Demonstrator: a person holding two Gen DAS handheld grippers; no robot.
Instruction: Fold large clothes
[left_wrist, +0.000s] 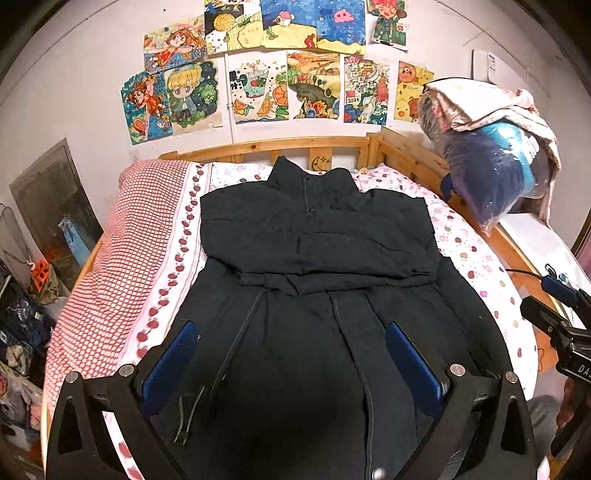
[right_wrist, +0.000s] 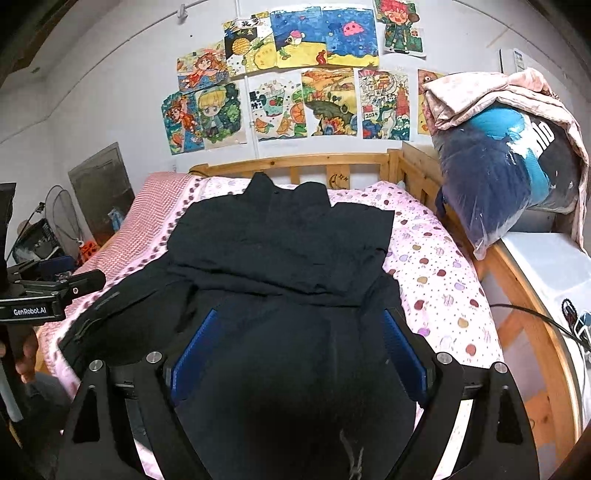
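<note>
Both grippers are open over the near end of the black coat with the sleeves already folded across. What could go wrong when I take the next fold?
1. The sleeves lie loose across the black coat; lifting the hem could slide them off.
2. The left gripper and right gripper hover open over thick fabric; a shallow pinch may catch only the top layer.
3. The coat nearly reaches the bed rail, so a far fold could overshoot.

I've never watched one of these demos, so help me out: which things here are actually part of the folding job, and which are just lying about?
Part of the job:
- black coat, sleeves folded in
- left gripper, open
- right gripper, open
- bed it lies on

Just lying about:
- drawings on the wall
- bagged bundle under a pink blanket
- checked quilt
</note>
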